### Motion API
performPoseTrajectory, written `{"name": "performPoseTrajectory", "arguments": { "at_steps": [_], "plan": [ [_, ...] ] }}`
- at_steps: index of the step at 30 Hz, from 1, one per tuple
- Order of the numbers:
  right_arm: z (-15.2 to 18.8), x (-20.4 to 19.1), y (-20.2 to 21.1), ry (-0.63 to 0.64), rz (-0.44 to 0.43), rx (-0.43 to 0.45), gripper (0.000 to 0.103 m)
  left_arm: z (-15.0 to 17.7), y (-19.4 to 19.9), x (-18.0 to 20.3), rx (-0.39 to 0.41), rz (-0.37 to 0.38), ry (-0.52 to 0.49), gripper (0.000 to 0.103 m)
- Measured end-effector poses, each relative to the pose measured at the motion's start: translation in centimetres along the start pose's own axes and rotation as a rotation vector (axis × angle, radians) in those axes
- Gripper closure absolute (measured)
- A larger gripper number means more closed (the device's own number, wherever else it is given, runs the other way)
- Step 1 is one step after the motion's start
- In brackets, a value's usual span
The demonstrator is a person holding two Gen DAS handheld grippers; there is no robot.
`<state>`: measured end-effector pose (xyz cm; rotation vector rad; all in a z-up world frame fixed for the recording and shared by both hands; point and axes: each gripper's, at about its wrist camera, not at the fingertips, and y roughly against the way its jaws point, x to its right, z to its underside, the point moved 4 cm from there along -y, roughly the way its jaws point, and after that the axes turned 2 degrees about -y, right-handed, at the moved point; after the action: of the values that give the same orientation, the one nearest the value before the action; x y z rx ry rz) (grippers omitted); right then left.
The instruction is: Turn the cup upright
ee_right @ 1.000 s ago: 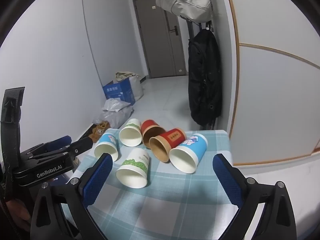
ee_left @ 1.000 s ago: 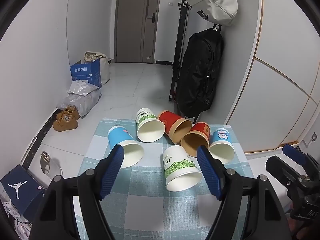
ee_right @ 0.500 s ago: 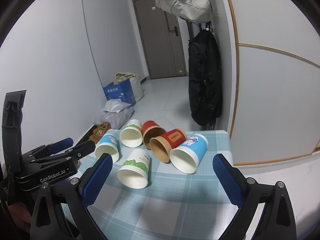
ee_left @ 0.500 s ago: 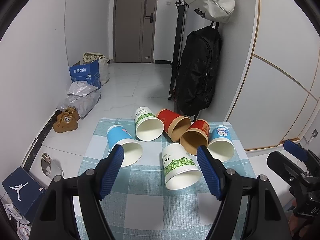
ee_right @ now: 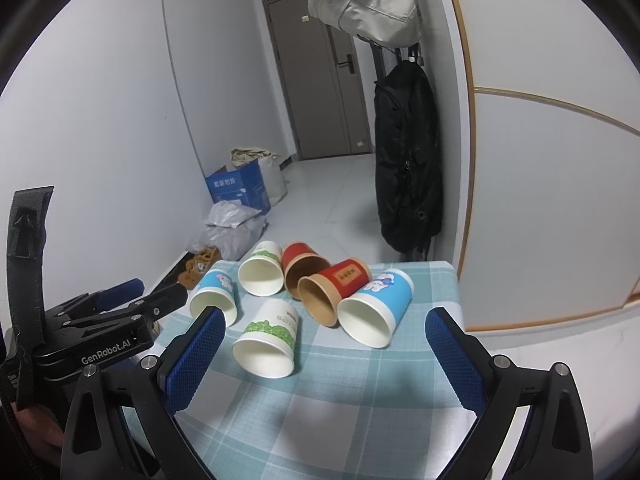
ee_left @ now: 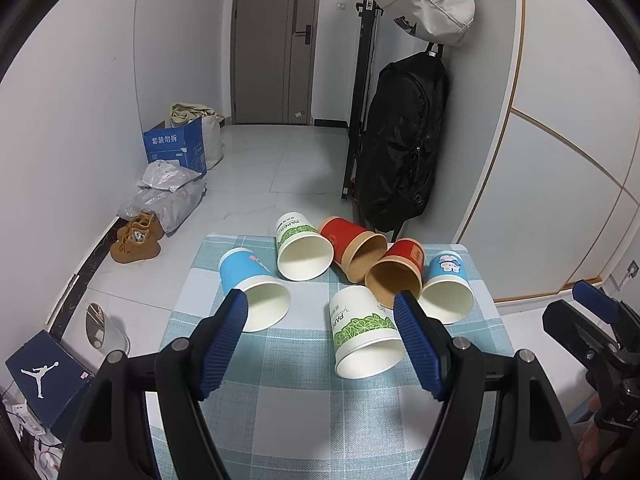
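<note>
Several paper cups lie on their sides on a blue checked tablecloth [ee_left: 280, 408], mouths toward me. Nearest is a white cup with green leaves [ee_left: 362, 332] [ee_right: 270, 340]. Left of it lies a blue cup [ee_left: 256, 286] [ee_right: 214, 296]. Behind are another white and green cup [ee_left: 302, 248], two red cups with brown insides [ee_left: 358, 248] [ee_left: 396, 276], and a blue cartoon cup [ee_left: 446, 288] [ee_right: 378, 306]. My left gripper [ee_left: 322, 340] is open and empty, just short of the nearest cup. My right gripper [ee_right: 324, 360] is open and empty above the table's near part.
The small table [ee_right: 448, 280] stands against a white wall panel on the right. A black backpack [ee_left: 404, 140] hangs behind it. On the floor at left are brown shoes [ee_left: 138, 236], bags, a blue box [ee_left: 174, 150] and a shoebox [ee_left: 40, 376].
Both grippers have drawn back and risen a little, so the cups sit slightly farther off and higher in view. The cups have not moved.
</note>
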<state>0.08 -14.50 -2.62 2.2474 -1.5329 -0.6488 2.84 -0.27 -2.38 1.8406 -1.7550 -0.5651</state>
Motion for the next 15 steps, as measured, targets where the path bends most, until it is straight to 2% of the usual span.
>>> {"name": "performPoseTrajectory", "arguments": {
  "at_steps": [15],
  "plan": [
    [0.15,0.00,-0.14,0.002,0.000,-0.004,0.002,0.16,0.06,-0.02,0.000,0.007,-0.005,0.032]
  ]
}}
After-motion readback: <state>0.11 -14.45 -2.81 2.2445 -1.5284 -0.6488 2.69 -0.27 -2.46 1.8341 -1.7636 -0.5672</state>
